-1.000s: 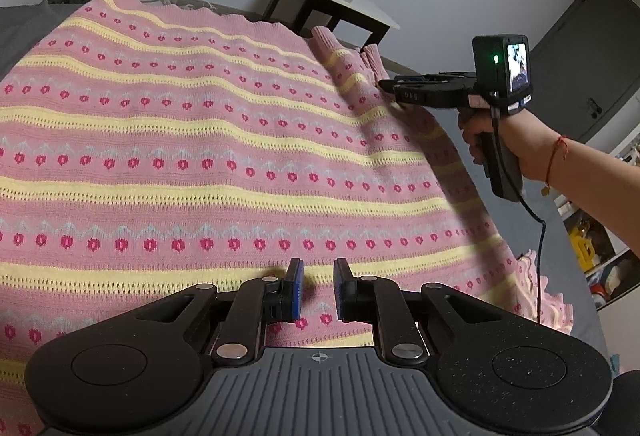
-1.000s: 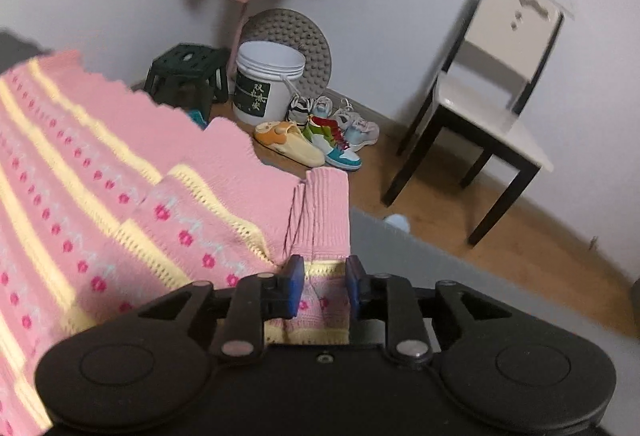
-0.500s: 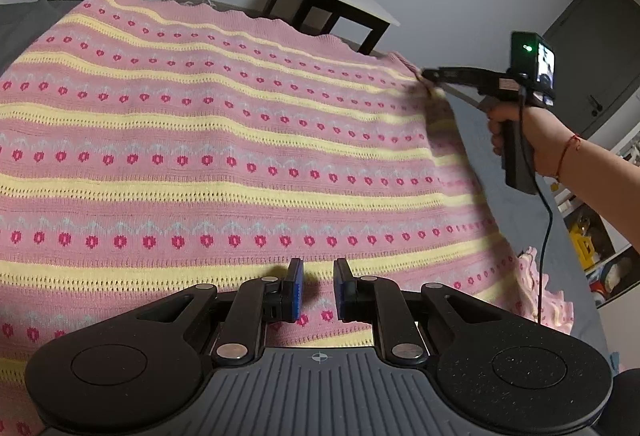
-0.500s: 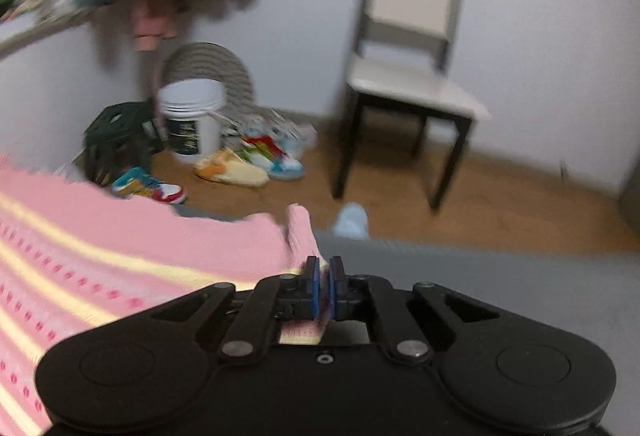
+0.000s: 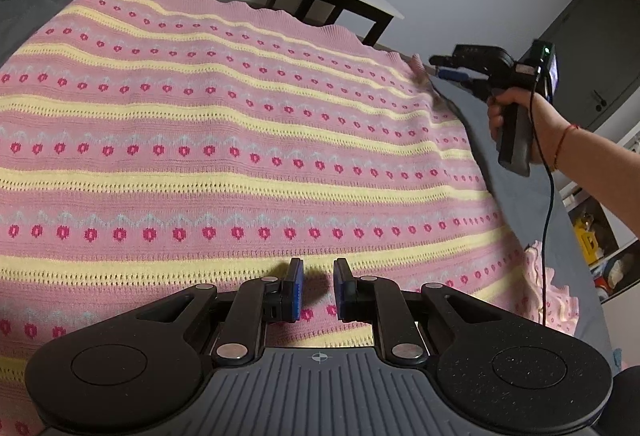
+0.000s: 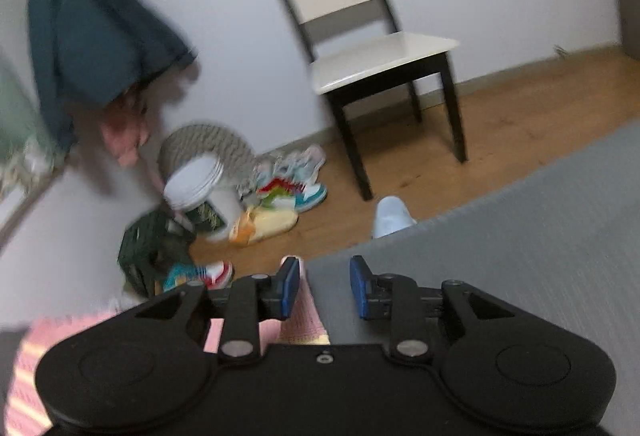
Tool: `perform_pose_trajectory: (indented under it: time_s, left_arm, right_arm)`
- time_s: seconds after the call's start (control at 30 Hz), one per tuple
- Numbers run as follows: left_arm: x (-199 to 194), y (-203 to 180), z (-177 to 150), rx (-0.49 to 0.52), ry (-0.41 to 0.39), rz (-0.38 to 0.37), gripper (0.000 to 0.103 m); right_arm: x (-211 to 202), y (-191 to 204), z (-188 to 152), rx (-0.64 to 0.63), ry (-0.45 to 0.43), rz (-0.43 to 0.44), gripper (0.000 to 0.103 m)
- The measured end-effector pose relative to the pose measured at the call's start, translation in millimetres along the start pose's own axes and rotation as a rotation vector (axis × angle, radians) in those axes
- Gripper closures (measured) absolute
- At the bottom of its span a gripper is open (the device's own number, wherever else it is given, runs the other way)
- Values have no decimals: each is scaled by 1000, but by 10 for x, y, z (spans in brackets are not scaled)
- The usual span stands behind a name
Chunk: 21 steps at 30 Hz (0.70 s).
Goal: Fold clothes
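Note:
A pink knit garment point(image 5: 240, 140) with yellow stripes and rows of red flowers lies spread flat over the grey bed point(image 5: 516, 172). My left gripper point(image 5: 317, 290) hovers just above its near part, open, nothing between the pads. My right gripper point(image 5: 438, 66) is at the garment's far right corner, held by a hand point(image 5: 516, 116). In the right wrist view that gripper point(image 6: 324, 286) is open, and the pink corner point(image 6: 302, 320) lies loose beside its left pad.
A white-seated chair point(image 6: 380, 60) stands on the wood floor beyond the bed. Shoes point(image 6: 288, 188), a white bucket point(image 6: 200, 192) and a green stool point(image 6: 152, 252) sit by the wall. A blue jacket point(image 6: 92, 32) hangs above. Another pink frilled cloth point(image 5: 556, 296) lies at the right edge.
My right gripper pulled the folded-over corner out to the right until the garment lay flat, then opened and let the corner go. The left gripper stayed put.

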<state>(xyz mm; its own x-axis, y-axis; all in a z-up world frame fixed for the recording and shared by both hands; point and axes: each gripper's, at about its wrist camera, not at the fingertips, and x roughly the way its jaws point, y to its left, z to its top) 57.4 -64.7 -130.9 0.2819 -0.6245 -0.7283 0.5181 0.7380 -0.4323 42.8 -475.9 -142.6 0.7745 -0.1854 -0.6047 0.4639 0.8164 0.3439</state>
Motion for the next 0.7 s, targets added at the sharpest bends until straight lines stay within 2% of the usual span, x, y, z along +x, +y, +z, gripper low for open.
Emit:
perform_pose_trajectory:
  time_s: [0.07,0.1,0.13,0.27,0.33,0.43,0.47,0.57,0.7]
  left_arm:
    - [10,-1,-1,1,3,0,89]
    - [16,0,0,1,4,0,89]
    - [22,1,1,2,5,0,89]
    - [27,9,6,1,6,-1,89]
    - [37,10,7,1,5,-2,89]
    - [50,27,7,-4,5,-4,89]
    - [48,33,8,-6,5,-6,89]
    - [41,49,11,-14,6,-9,89]
    - [21,32,20,-12,-3,-3,89]
  right_arm:
    - [121,71,6,-55,56,17,79]
    - [183,105,-3,-83,84,20,86]
    - [235,152,-6,-107,97,16,98]
    - [229,266,116,-143,13,-44,99]
    - [247,270,197,-118,-19,-65,99]
    - [388,197,197,-52,54,-126,98]
    - [419,172,183,-31,71,-143,94]
    - [333,112,138,4,53,-109,80]
    - [85,211,169,-107,30,-63,78]
